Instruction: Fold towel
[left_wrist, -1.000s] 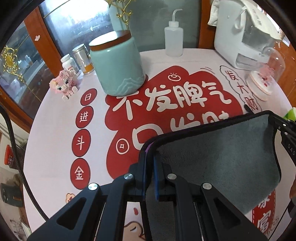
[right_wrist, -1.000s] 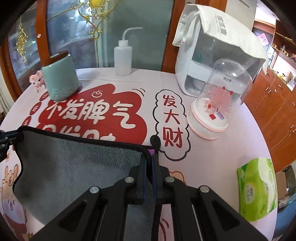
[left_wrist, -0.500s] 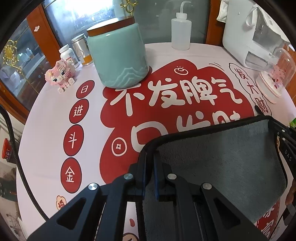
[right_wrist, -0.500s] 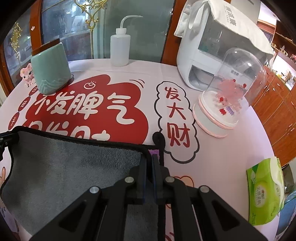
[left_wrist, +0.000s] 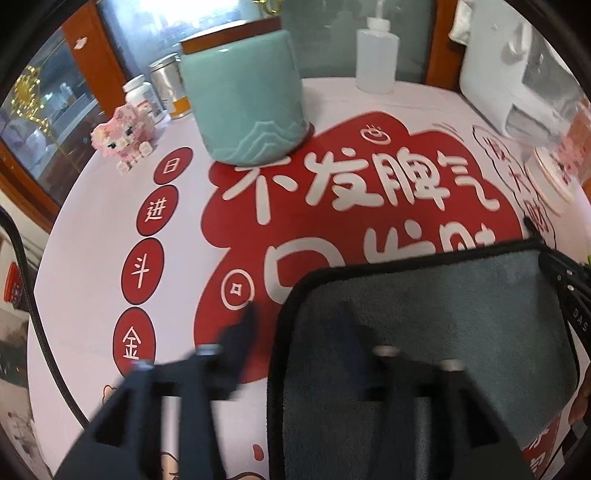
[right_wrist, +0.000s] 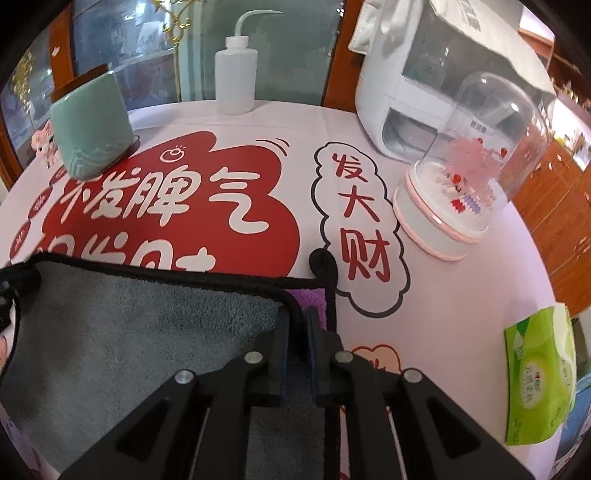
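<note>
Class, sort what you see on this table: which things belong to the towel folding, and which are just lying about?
Belongs to the job:
grey towel
left claw
right claw

Just lying about:
green jar
squeeze bottle
glass dome ornament
pink block pig
wipes pack

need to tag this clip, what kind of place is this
Likely a home dining room: a round table with a festive printed cover, glass-fronted wooden cabinets behind, and a white countertop appliance.
</note>
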